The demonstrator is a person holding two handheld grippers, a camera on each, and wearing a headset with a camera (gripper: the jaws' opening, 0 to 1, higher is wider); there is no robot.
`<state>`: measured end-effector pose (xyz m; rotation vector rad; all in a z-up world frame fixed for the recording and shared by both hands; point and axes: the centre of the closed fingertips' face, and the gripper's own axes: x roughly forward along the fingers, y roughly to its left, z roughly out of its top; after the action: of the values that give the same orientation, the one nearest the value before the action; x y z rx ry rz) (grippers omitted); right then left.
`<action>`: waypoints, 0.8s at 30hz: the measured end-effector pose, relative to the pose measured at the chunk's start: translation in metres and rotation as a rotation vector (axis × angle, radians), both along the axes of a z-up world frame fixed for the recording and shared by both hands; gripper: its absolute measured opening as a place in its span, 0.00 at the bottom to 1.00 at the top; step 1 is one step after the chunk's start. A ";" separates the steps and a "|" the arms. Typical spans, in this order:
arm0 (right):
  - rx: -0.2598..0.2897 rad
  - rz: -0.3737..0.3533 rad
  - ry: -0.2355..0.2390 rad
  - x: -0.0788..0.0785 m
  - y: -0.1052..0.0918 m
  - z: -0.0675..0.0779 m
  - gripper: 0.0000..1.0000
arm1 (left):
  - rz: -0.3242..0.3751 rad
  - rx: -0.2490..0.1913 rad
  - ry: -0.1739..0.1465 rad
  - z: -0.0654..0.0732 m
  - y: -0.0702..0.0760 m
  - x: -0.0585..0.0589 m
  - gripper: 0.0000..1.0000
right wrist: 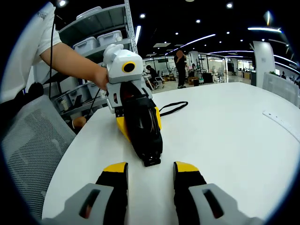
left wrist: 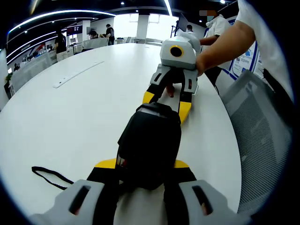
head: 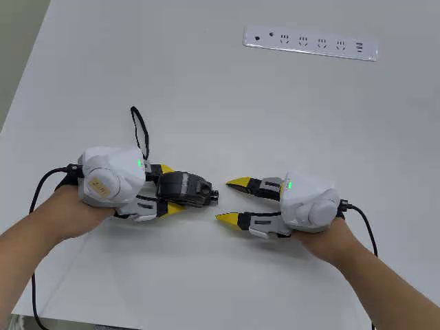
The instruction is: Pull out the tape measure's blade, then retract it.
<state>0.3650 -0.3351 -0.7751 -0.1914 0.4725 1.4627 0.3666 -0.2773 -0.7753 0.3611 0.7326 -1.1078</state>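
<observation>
Black plastic, the tape measure (head: 184, 188) lies on the white counter (head: 206, 96) left of centre in the head view. The left tool (head: 170, 188) clamps it across the case, its yellow-tipped jaws pressing the two sides. The black wrist strap (head: 140, 130) trails toward the upper left of the frame. The right tool (head: 225, 200), right of centre, has its jaws spread wide with nothing between them; its tips point at the nose of the case and stop just short of it. In the right gripper view the case mouth (right wrist: 151, 161) sits low at centre, just above the gap between the jaws. No blade appears drawn out, though the end hook is too small and dark to be sure of. I judge the task to be at its start: the case is secured, but catching the hook, pulling out and retracting are all left to do.
</observation>
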 end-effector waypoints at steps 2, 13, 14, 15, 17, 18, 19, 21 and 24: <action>0.003 0.007 -0.003 -0.001 0.002 -0.001 0.38 | -0.003 0.003 0.001 0.000 0.000 0.000 0.33; 0.015 0.029 -0.031 0.004 0.009 -0.001 0.31 | -0.005 0.006 0.006 0.000 0.000 -0.001 0.33; 0.012 0.031 -0.039 0.005 0.009 -0.001 0.29 | -0.005 0.007 0.006 0.000 0.000 -0.001 0.33; 0.012 0.036 -0.046 0.004 0.011 -0.002 0.27 | -0.005 0.008 0.007 -0.001 0.000 -0.001 0.33; 0.014 0.044 -0.057 0.003 0.011 -0.002 0.26 | -0.004 0.007 0.008 -0.001 0.000 -0.001 0.33; 0.014 0.047 -0.060 0.002 0.012 -0.002 0.25 | -0.004 0.007 0.008 -0.001 0.001 -0.001 0.33; 0.013 0.047 -0.062 0.003 0.012 -0.003 0.23 | -0.005 0.007 0.008 -0.001 0.001 -0.001 0.33; 0.013 0.052 -0.076 0.004 0.012 -0.003 0.21 | -0.006 0.006 0.008 -0.002 0.001 0.000 0.33; 0.016 0.052 -0.075 0.004 0.012 -0.003 0.18 | -0.004 0.004 0.007 -0.003 0.002 0.000 0.33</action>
<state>0.3690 -0.3234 -0.7781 -0.2464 0.3972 1.5043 0.3666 -0.2755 -0.7781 0.3623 0.7408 -1.1120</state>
